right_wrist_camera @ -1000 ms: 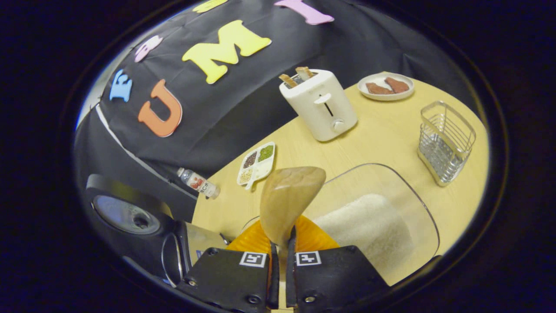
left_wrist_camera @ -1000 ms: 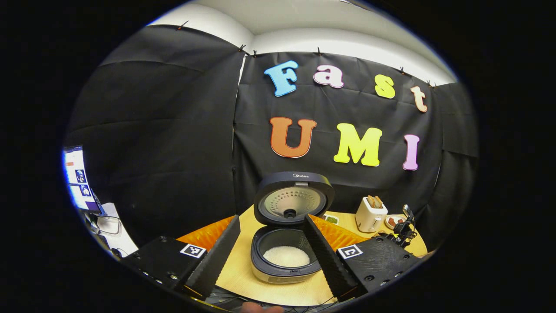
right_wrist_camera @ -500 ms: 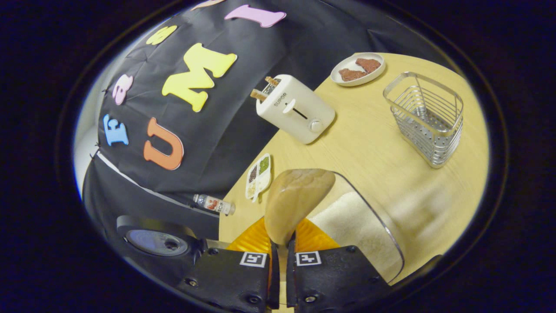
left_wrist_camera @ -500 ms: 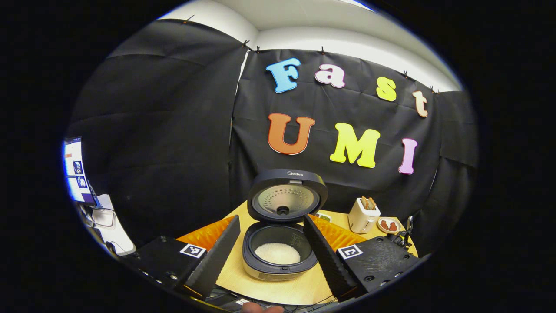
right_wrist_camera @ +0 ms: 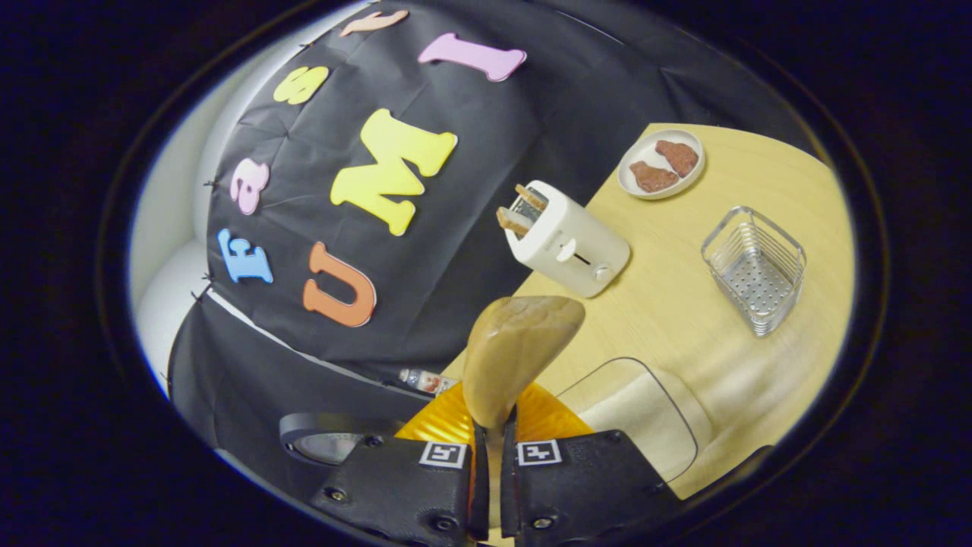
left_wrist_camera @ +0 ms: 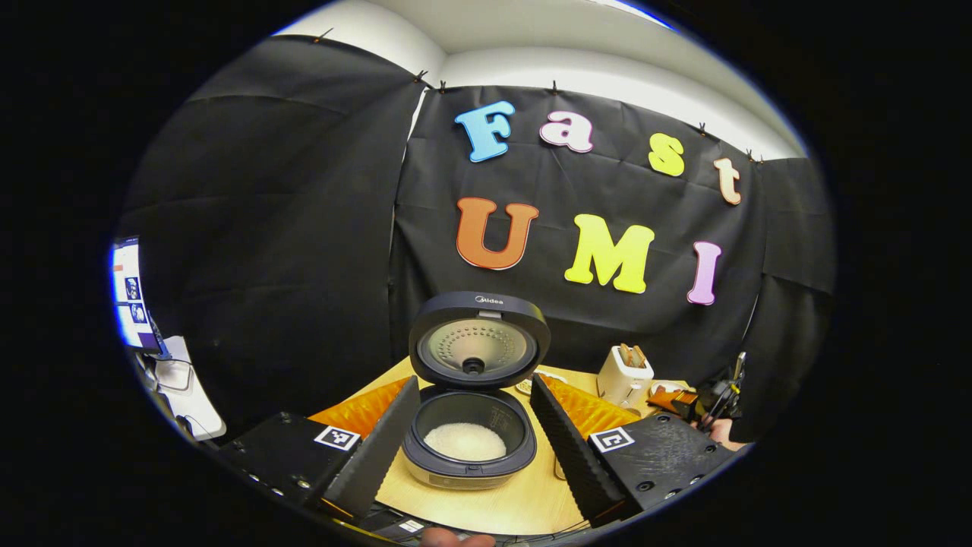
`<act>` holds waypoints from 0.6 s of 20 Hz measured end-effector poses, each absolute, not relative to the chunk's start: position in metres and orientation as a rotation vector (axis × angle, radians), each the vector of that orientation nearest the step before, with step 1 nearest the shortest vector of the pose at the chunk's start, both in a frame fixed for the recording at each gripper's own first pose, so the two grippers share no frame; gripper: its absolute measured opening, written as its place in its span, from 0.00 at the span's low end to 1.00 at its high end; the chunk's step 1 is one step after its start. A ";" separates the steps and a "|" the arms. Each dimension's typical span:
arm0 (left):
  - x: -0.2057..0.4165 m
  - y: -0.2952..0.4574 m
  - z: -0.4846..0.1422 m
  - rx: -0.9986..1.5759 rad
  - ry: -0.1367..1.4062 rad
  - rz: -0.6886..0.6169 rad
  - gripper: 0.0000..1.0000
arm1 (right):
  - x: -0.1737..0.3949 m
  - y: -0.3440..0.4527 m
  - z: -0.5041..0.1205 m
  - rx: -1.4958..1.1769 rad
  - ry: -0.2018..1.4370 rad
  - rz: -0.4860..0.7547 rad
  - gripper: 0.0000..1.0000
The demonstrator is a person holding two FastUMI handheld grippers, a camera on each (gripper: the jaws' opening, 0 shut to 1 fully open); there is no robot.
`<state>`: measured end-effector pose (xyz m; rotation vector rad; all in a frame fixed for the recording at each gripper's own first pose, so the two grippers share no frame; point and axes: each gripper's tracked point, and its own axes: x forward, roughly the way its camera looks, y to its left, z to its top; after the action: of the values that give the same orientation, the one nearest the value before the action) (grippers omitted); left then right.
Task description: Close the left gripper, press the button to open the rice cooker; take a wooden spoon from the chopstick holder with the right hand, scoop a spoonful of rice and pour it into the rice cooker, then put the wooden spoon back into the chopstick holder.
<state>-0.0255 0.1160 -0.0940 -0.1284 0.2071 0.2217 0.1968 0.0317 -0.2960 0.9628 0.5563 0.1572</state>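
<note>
The dark rice cooker (left_wrist_camera: 465,456) stands with its lid (left_wrist_camera: 478,342) up and white rice in its pot (left_wrist_camera: 465,441). My left gripper (left_wrist_camera: 480,448) is open, its two fingers framing the cooker from a short way back. My right gripper (right_wrist_camera: 492,434) is shut on the wooden spoon (right_wrist_camera: 518,348), whose bowl stands up in front of the camera with no rice seen on it. The wire chopstick holder (right_wrist_camera: 755,270) stands on the table at the right, apart from the spoon. A clear container of rice (right_wrist_camera: 645,410) lies below the spoon. The cooker's lid (right_wrist_camera: 326,447) peeks in at the lower left.
A white toaster (right_wrist_camera: 569,239) with toast stands near the wall, and a plate with brown pieces (right_wrist_camera: 661,163) beyond it. A small bottle (right_wrist_camera: 425,380) lies by the wall. The toaster (left_wrist_camera: 623,374) and a hand on the far gripper (left_wrist_camera: 676,400) are right of the cooker.
My right gripper has risen and turned with the spoon; the rice container and holder look smaller and farther. The cooker has slid left and shrunk a little in the left gripper view.
</note>
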 end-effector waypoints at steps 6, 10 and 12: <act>-0.036 0.137 -0.099 -0.123 0.208 0.255 0.95 | 0.187 0.122 -0.227 0.968 0.540 0.320 0.11; -0.045 0.154 -0.101 -0.094 0.201 0.255 0.95 | 0.182 0.190 -0.215 0.969 0.561 0.400 0.11; -0.049 0.162 -0.102 -0.080 0.204 0.247 0.95 | 0.182 0.216 -0.222 0.933 0.579 0.414 0.11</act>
<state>-0.0492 0.1618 -0.1017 -0.0803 0.2038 0.2472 0.1822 0.2164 -0.2218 0.9334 0.5788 0.4141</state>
